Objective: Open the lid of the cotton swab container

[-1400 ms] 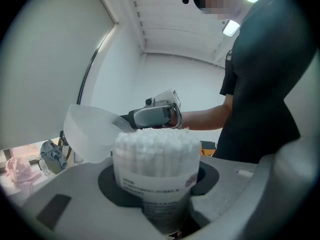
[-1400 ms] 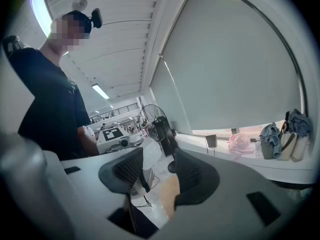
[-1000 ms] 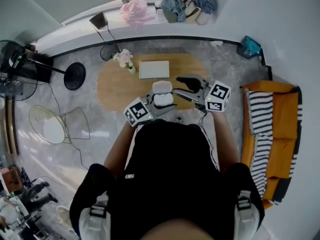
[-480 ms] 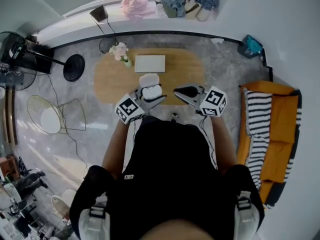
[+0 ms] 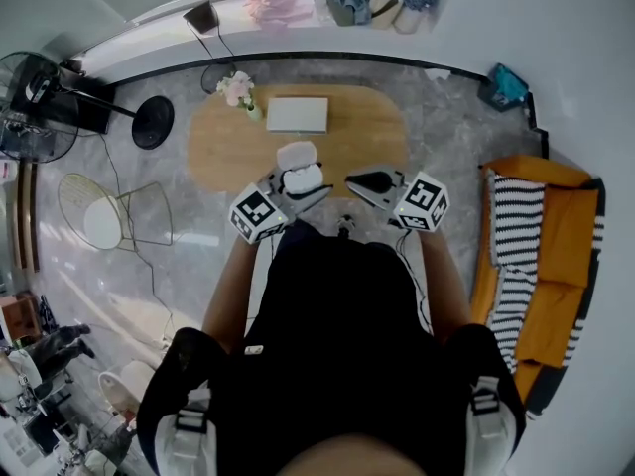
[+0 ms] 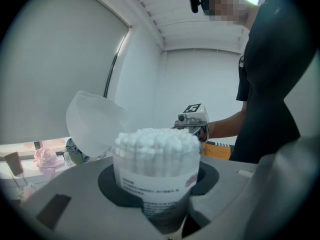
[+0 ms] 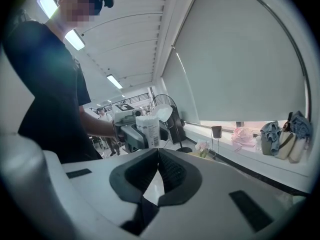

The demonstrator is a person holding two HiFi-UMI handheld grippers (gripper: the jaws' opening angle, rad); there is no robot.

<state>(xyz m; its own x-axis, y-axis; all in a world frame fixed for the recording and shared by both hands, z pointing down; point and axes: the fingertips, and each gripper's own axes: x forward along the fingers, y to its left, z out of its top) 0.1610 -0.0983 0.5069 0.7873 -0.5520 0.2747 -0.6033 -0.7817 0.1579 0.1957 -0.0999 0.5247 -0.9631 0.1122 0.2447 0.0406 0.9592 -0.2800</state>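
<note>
Left gripper [image 5: 306, 188] jaws grasping cotton swab container [image 6: 156, 166], lid [image 6: 95, 126] standing open, apparently hinged; right gripper [image 7: 158, 154] jaws, just closing, clenched empty.

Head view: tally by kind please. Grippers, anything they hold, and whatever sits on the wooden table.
grippers: 2, the left gripper and the right gripper
cotton swab container: 1, lid open, held in the left gripper
flower vase: 1
flat white box: 1
total: 5
</note>
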